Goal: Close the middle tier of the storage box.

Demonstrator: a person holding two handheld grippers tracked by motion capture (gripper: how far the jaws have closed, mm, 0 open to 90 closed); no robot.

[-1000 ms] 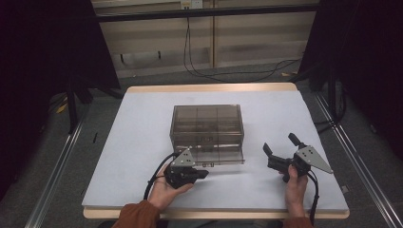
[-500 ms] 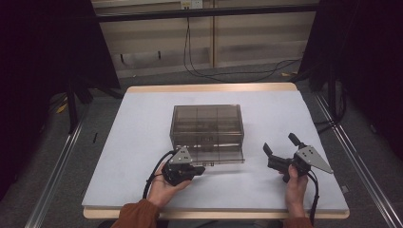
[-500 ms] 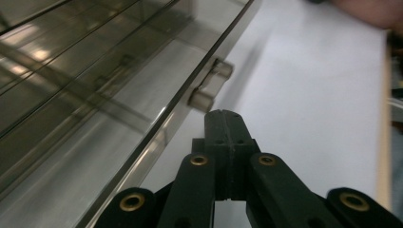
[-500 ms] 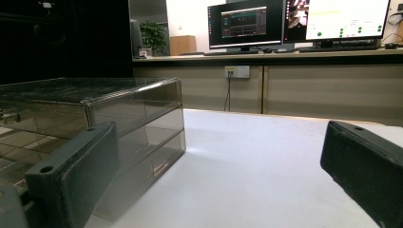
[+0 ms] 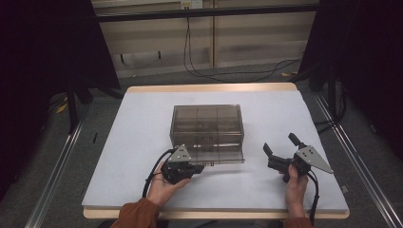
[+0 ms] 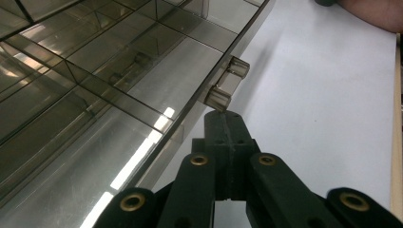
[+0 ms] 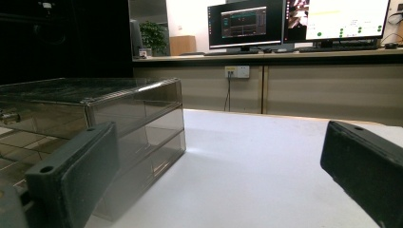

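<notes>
Left gripper view: we are holding our closed left gripper against the drawer handle of the smoked plastic drawer box; next we are pulling toward 6 o'clock, our right gripper waiting wide open and empty.

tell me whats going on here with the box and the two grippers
A person at a table holds a gripper in each hand. The left gripper, jaws shut, sits with its tip right at the small handle on the front of a drawer pulled partly out of the smoky transparent drawer box. The right gripper rests open on the white table, off to the box's right, holding nothing.
</notes>
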